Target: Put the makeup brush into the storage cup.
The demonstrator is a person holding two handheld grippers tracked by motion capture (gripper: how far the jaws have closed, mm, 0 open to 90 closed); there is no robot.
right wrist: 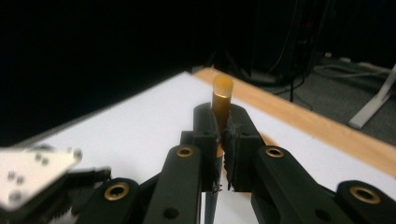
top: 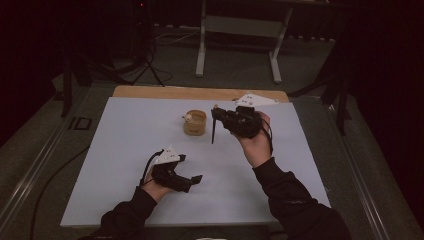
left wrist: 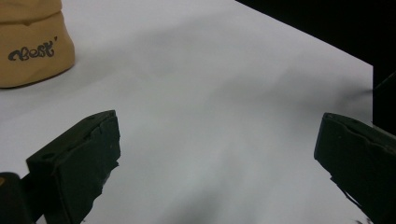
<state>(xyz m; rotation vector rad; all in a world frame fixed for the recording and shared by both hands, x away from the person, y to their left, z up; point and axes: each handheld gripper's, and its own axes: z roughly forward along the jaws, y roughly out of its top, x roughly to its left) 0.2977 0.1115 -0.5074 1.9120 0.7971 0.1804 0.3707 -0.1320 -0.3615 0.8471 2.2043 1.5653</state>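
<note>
Room: dark; grey floor, metal desk legs (top: pixel 237 45) far behind the table, cables trailing on the floor.
Table: white sheet (top: pixel 130 165) over a wooden top; a strip of bare wood (top: pixel 200 92) shows along the far edge.
Person: two dark sleeves enter from the near edge, one gripper in each hand.
Right gripper (top: pixel 216 117): held up over the far-right part of the sheet, just right of the cup; grey three-cornered plate on its far side. Jaws closed on a pen (top: pixel 214 129).
Left gripper (top: pixel 192 180): low over the near-centre of the sheet, pointing right. Jaws spread wide with bare white sheet between them; nothing held.
Cup (top: pixel 195 122): tan, round, standing on the far-centre of the sheet; dark lettering on its side in the left gripper view (left wrist: pixel 32 42). A small pale item sits at its left rim, too small to identify.
Pen, detail: dark, slim, hangs nearly upright below the jaws, tip towards the sheet; in the right gripper view an amber end (right wrist: pixel 222 93) stands above the pads.
</note>
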